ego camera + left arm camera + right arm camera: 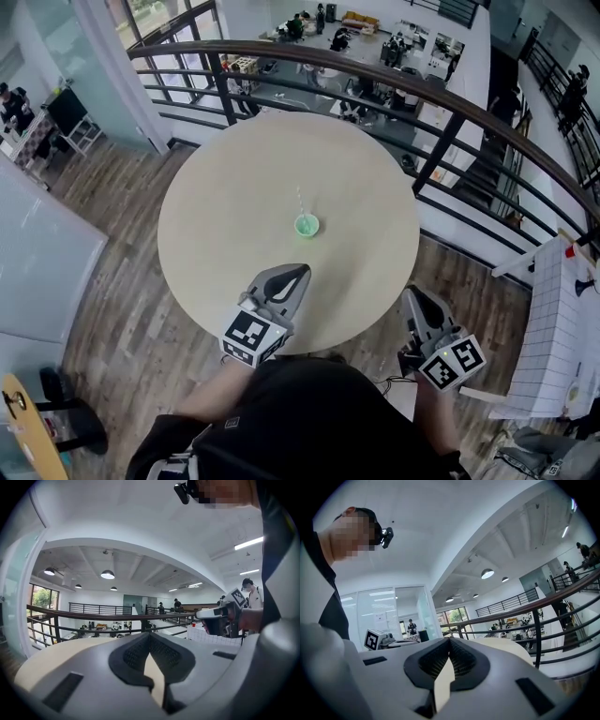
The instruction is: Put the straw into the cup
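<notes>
Head view, looking steeply down on a round, pale wooden desk (234, 206). The straw (301, 202) is a thin, whitish, straight stick; its lower end sits inside the cup (307, 226) and its free end leans toward 12 o'clock. The cup is small, round and light green, standing upright near the desk's centre; apart from the straw, its contents cannot be made out. The left claw (300, 272) hangs over the desk's 6 o'clock edge with the cup and straw at its 12 o'clock, well apart from it. The right claw (412, 294) lies off the desk's rim at about 4 o'clock, with the cup at its 10 o'clock. In the gripper views the left claw (150, 634) and the right claw (450, 640) are each pressed together, tips meeting, nothing pinched between them.
</notes>
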